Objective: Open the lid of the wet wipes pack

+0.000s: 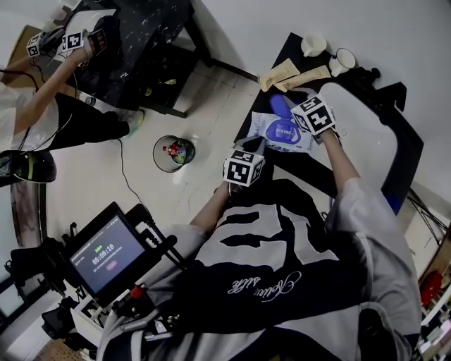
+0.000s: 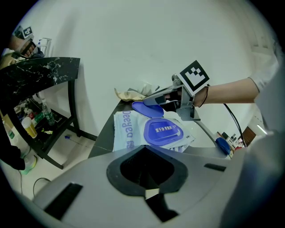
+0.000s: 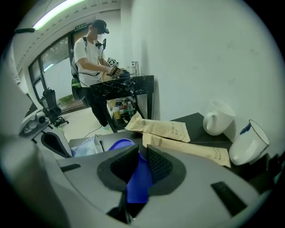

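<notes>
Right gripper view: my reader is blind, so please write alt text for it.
The right gripper has its jaws shut on the blue lid of the wet wipes pack, holding it raised. Beyond, two tan sachets and two white mugs sit on a black table.

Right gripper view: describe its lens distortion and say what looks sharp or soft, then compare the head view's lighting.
Right gripper view: fisheye, black corners, bowed ceiling light; the blue lid between the jaws is soft, the mugs crisper. Head view: dim, the black table swallows detail.
</notes>
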### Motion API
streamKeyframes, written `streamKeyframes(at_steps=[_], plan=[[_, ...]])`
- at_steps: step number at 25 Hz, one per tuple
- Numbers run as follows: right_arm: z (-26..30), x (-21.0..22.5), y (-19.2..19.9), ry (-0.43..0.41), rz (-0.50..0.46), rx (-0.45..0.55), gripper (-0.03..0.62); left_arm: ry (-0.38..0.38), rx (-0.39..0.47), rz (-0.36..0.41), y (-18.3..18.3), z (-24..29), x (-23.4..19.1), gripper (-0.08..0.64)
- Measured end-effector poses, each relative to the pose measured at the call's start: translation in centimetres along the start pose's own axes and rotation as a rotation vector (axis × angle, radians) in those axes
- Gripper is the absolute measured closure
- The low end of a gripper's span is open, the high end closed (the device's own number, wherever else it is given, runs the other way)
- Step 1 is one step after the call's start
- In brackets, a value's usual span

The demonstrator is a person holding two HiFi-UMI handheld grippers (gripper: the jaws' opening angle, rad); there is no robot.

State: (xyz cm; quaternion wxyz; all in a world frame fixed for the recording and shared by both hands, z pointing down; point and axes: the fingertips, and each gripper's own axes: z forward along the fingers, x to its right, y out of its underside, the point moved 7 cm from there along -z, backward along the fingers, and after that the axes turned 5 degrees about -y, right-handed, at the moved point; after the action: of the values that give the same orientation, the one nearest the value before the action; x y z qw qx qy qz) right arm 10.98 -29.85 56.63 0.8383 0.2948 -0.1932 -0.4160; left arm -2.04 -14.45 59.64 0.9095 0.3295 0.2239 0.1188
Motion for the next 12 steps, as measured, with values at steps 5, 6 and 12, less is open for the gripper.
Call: streamKeyframes(at_steps=[5,6,12], plan=[[-2.0,-0.8,-0.7,0.008,0.035,0.088,0.535,0.005,-0.004,0.001,0.2,-0.1,0.0,0.561],[-2.6,-1.1,-0.9,0.008,0.046,0.109,0.535,0.005,-0.006,-0.001,0.2,-0.1,0.0,0.561],[-6.2,-3.1,-0.9,0.032,0.159,0.238,0.535,0.022,-0.026,-0.012,-0.3,0.2,0.1,0.561]])
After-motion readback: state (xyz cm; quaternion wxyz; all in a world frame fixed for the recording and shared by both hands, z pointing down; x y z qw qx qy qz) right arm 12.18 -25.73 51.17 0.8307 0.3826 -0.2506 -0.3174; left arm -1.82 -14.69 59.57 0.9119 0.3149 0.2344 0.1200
